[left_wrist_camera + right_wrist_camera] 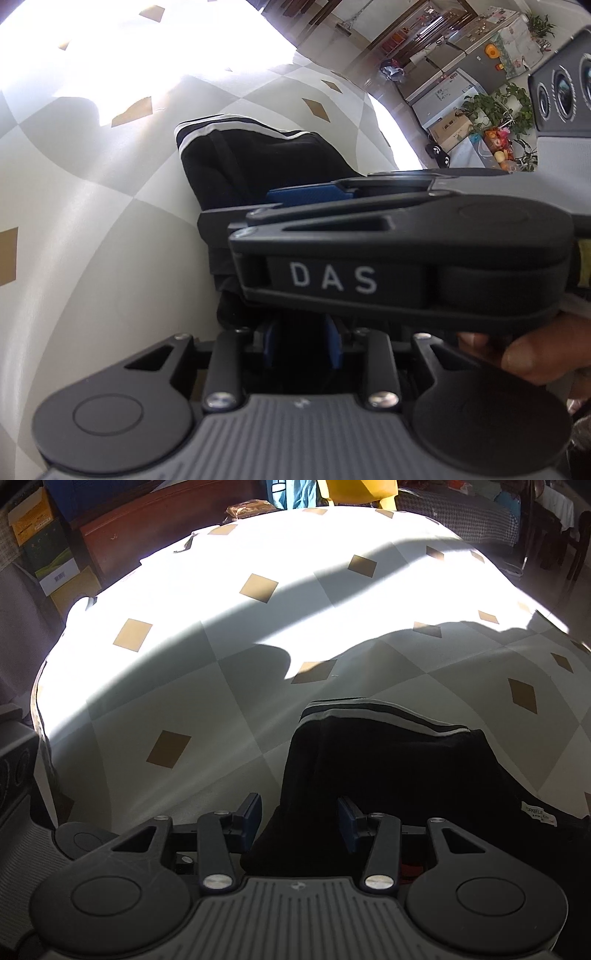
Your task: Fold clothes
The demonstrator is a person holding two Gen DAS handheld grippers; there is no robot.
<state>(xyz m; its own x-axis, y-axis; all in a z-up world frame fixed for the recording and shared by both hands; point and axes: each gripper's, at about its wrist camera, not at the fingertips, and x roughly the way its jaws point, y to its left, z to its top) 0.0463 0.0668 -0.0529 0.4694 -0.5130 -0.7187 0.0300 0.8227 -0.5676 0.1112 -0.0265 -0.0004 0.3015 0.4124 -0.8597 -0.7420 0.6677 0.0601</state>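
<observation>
- Black garment (391, 771) w/ white stripe trim lies bunched on the counter (184, 686), near edge closest to me; counter has a white/grey checked cover w/ tan diamonds.
- Small white label (540, 818) shows on the garment's right part in right wrist view.
- My right gripper (300, 821): jaws apart, blue pads either side of a fold of the black cloth; left pad (253, 814) sits clear of the cloth, right pad over it. Not clamped.
- My left gripper (301, 341): blue pads parted w/ dark cloth between them; view mostly blocked by the other gripper's body, so can't tell if the pads actually pinch the cloth.
- In left wrist view the right gripper's body crosses just in front, "DAS" lettering on its side, its blue pad (306, 194) pointing at the garment (255, 158).
- My hand (524, 354) wraps the right gripper's handle, fingers at right edge of left view.
- Strong sun on far part of counter, shadows over near part.
- Bkgd: cardboard boxes (40, 539) far left in right view; potted plants (498, 107) and a cabinet in left view.
</observation>
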